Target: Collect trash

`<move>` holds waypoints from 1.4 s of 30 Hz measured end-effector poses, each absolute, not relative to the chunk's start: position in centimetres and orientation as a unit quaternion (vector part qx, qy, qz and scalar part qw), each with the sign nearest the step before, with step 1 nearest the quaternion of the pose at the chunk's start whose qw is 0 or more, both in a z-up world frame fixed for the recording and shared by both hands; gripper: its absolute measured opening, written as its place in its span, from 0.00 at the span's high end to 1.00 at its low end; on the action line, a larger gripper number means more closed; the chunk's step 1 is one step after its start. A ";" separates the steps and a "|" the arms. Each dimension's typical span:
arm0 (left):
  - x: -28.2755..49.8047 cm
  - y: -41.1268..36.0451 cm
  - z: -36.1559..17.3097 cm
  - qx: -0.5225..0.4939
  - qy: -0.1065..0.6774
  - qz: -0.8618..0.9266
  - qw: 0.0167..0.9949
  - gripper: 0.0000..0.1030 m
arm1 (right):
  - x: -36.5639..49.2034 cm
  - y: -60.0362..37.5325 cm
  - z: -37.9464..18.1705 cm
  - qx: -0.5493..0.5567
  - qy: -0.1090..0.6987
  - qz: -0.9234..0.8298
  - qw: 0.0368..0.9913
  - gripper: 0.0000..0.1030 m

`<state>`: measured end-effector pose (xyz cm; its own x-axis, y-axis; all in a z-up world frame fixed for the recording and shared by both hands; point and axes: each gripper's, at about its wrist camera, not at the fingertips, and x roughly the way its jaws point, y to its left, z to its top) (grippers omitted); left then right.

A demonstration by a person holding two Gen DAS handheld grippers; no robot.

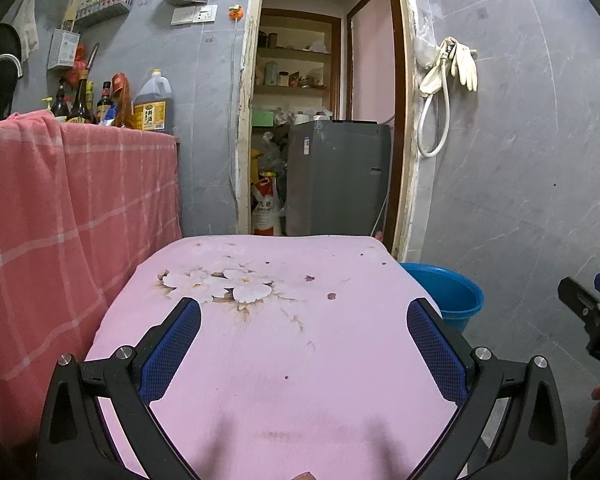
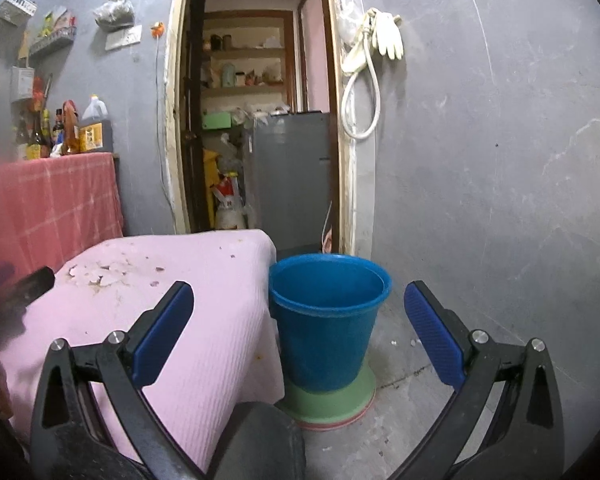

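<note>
- The left gripper [image 1: 304, 316] hangs over a pink floral cloth [image 1: 284, 360] that covers a low table; its blue-padded jaws stand wide apart with nothing between them.
- The right gripper [image 2: 299, 312] is likewise spread wide and empty, aimed toward a blue bucket [image 2: 326, 320] that stands on the floor just beside the table's right edge, on a green base [image 2: 332, 400].
- No piece of trash can be made out for certain on the cloth: only small dark specks [image 1: 332, 296] and the printed flowers [image 1: 228, 284] show. A few pale crumbs [image 2: 404, 343] lie on the grey floor near the bucket.
- The bucket looks like the likely place for the trash, though that is a guess; its inside is not shown.
- To do this step well, whichever gripper goes for a scrap should come down squarely over it, close fully before lifting, and avoid snagging the cloth.
- The bucket's rim sits near the cloth's hanging edge, so a drop should be made well over its mouth.
</note>
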<state>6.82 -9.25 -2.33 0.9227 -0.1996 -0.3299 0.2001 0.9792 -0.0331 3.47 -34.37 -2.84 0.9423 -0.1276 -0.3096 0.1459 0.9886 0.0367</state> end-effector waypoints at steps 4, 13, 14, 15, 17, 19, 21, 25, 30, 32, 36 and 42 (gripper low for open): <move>6.8 -9.1 -2.8 -0.002 0.171 -0.099 0.980 0.02 | 3.5 -34.4 -3.3 0.034 0.164 -0.071 0.983 0.00; 6.9 -8.6 -3.2 -0.010 0.179 -0.095 0.979 0.02 | 3.6 -34.2 -3.4 0.032 0.171 -0.064 0.983 0.00; 6.9 -8.6 -3.2 -0.009 0.178 -0.095 0.979 0.02 | 3.6 -34.2 -3.5 0.032 0.172 -0.063 0.983 0.00; 6.9 -8.5 -3.2 -0.009 0.178 -0.095 0.979 0.02 | 3.6 -34.1 -3.5 0.032 0.173 -0.063 0.982 0.00; 6.9 -8.5 -3.2 -0.010 0.180 -0.096 0.979 0.02 | 3.5 -34.1 -3.6 0.032 0.173 -0.062 0.982 0.00; 6.9 -8.4 -3.2 -0.011 0.180 -0.096 0.979 0.02 | 3.6 -34.0 -3.5 0.032 0.173 -0.063 0.982 0.00; 7.0 -8.3 -3.3 -0.011 0.181 -0.096 0.979 0.02 | 3.5 -33.9 -3.6 0.032 0.173 -0.063 0.982 0.00; 7.0 -8.2 -3.3 -0.010 0.182 -0.096 0.979 0.02 | 3.5 -33.8 -3.6 0.032 0.173 -0.063 0.982 0.00; 7.1 -8.1 -3.5 -0.010 0.185 -0.096 0.978 0.02 | 3.5 -33.7 -3.7 0.032 0.174 -0.063 0.982 0.00; 7.1 -8.1 -3.5 -0.010 0.184 -0.096 0.978 0.02 | 3.5 -33.7 -3.7 0.032 0.174 -0.063 0.982 0.00; 7.1 -8.0 -3.5 -0.011 0.184 -0.096 0.978 0.02 | 3.5 -33.7 -3.7 0.032 0.174 -0.063 0.982 0.00; 7.2 -7.9 -3.7 -0.013 0.185 -0.095 0.978 0.02 | 3.5 -33.6 -3.7 0.032 0.175 -0.063 0.982 0.00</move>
